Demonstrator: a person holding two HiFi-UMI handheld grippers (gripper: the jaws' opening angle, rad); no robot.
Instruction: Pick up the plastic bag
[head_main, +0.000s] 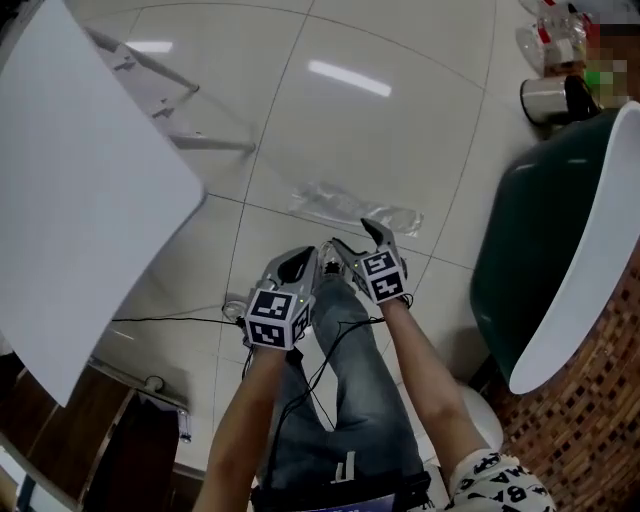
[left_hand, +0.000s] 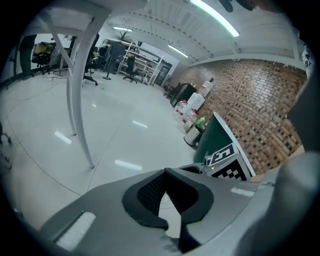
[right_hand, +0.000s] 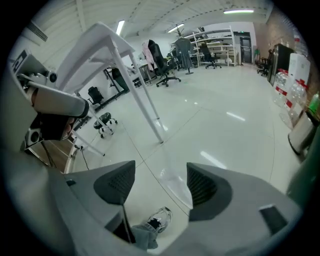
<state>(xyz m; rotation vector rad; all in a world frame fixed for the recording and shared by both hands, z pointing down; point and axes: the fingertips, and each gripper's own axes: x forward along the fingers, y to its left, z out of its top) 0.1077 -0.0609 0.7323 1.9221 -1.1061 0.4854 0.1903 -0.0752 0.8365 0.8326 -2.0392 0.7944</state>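
A clear, crumpled plastic bag (head_main: 352, 207) lies flat on the white floor tiles just ahead of both grippers. My right gripper (head_main: 352, 238) hovers a little short of it with its jaws spread wide and nothing between the pads. In the right gripper view the bag (right_hand: 175, 186) shows on the floor through the gap of the right gripper (right_hand: 160, 182). My left gripper (head_main: 299, 262) is beside the right one, slightly further back, and its dark pads (left_hand: 150, 192) meet at the tips with nothing in them.
A white table (head_main: 80, 200) with slanted legs (head_main: 170, 110) fills the left. A dark green tub with a white rim (head_main: 550, 250) stands at the right, with a bin (head_main: 548, 98) and bottles (head_main: 555, 35) behind it. A black cable (head_main: 170, 320) runs across the floor. My jeans leg and shoe (right_hand: 159, 220) are below the grippers.
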